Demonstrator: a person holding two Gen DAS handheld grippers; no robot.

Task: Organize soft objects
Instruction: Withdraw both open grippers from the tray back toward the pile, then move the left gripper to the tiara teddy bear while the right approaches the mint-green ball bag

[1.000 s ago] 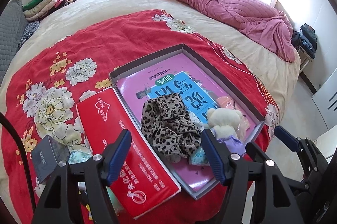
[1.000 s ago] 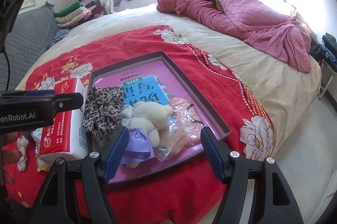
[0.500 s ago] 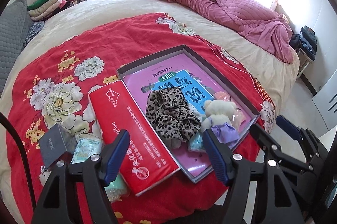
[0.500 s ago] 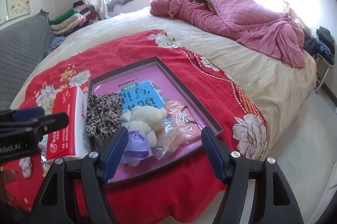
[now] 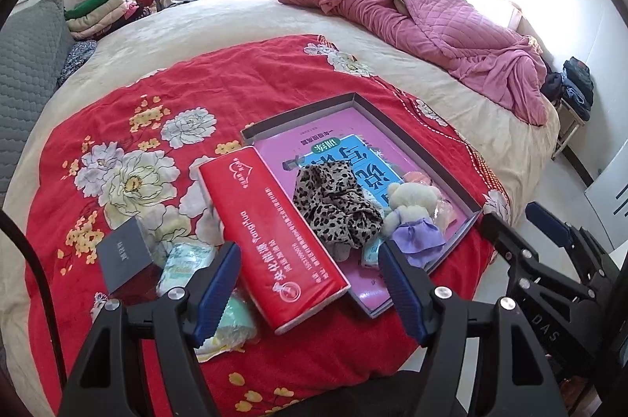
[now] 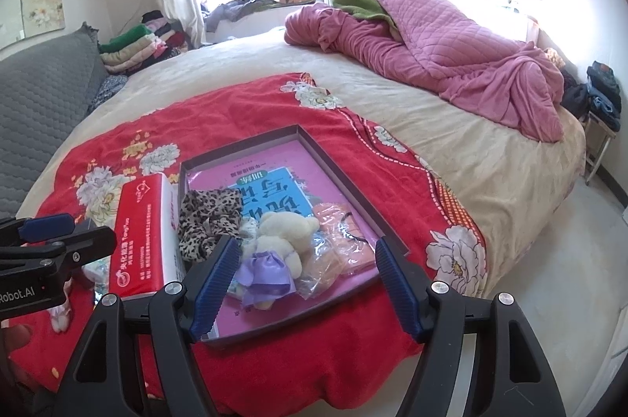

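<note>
A shallow grey box lid (image 5: 412, 138) (image 6: 337, 166) with a pink and blue lining lies on the red flowered blanket (image 5: 219, 91) (image 6: 235, 103). Inside it lie a leopard-print scrunchie (image 5: 333, 205) (image 6: 208, 217), a cream teddy bear in a purple skirt (image 5: 412, 213) (image 6: 278, 244) and clear plastic bags with orange contents (image 6: 341, 240). A red tissue pack (image 5: 271, 232) (image 6: 141, 236) lies along the lid's left side. My left gripper (image 5: 310, 283) hangs open above the pack's near end. My right gripper (image 6: 304, 279) hangs open above the bear, empty.
Left of the tissue pack lie a dark grey card box (image 5: 123, 256) and small mint-green packets (image 5: 184, 260). A pink quilt (image 5: 431, 24) is heaped at the far right of the bed. Folded clothes (image 5: 102, 13) and a grey cushion (image 5: 23, 64) sit at the left. Floor (image 6: 557, 279) lies beyond the bed's right edge.
Both grippers have drawn back and up from the box lid, so more of the bed and blanket shows. Nothing was picked up; the objects lie as before.
</note>
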